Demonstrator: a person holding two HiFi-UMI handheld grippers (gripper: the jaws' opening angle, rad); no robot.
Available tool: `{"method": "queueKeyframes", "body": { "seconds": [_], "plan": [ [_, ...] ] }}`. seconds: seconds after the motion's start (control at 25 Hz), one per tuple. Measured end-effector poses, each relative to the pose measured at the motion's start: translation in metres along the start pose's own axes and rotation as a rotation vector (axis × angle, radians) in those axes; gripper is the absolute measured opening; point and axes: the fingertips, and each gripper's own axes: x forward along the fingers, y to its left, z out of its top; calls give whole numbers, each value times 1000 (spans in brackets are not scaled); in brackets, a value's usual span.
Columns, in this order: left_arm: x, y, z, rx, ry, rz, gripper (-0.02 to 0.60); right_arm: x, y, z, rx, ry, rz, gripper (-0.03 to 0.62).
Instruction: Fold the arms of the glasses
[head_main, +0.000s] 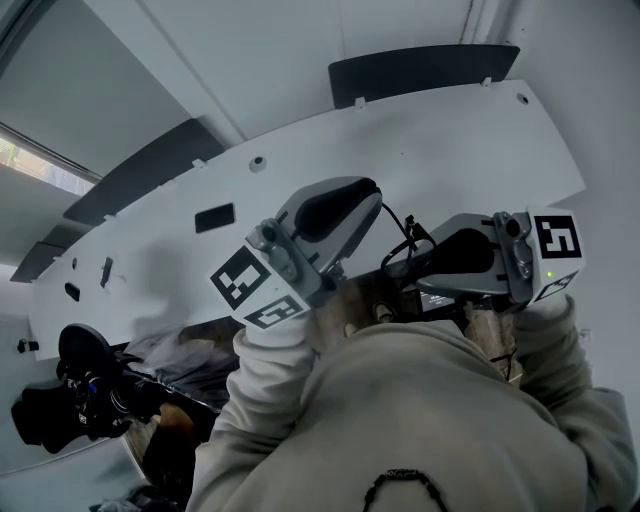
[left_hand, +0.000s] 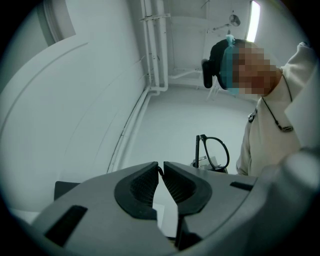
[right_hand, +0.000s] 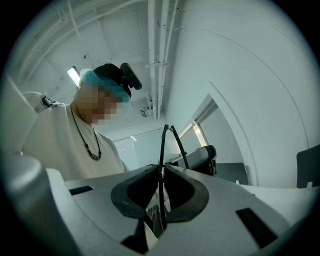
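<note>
Glasses (left_hand: 216, 152) hang in the air between the two tongs, close in front of the person's chest (head_main: 430, 420) and off the bench (head_main: 420, 150), which lies beyond and below them. Right tongs (right_hand: 162, 169) are clamped on the frame: a thin black rim runs straight down between the pads and rises above the tips. Left tongs (left_hand: 160, 166) are drawn nearly together on a small dark sliver (left_hand: 159, 172) at their very tips. I judge it to be the end of one arm, though it is too small to be sure.

The weakest point is probably that left hold. So little of the arm sits in the tips that a sideways swing could let it slip out, and the arm would stay unfolded.

The right hold is narrow too, on an edge-on rim. If the left tongs push harder than the hinge gives, the frame may pivot between the pads instead of the arm folding. A worse slip would drop the glasses, and from here they would likely land on the person's lap or the floor, not the bench.

Pulling along the arm, or bending it against the hinge's own swing, could strain the hinge. A harder squeeze by the right tongs to stop the twisting might stress the rim or lens.

The tongs also stand near each other, so folding inward may bring them into contact
</note>
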Motion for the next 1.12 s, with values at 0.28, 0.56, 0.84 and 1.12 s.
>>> {"method": "queueKeyframes", "body": {
  "seconds": [0.28, 0.56, 0.84, 1.12],
  "plan": [
    [2, -14, 8, 4, -25, -45, 30, -2, 0, -4, 13, 22, -12, 57],
    [1, -24, 16, -9, -57, -89, 21, -1, 0, -5, 22, 34, -17, 57],
    [2, -33, 17, -4, -53, -118, 21, -3, -5, -10, 32, 57, -28, 57],
    [3, -46, 22, -12, -77, -150, 21, -5, -7, -12, 38, 56, -50, 57]
  ]
}}
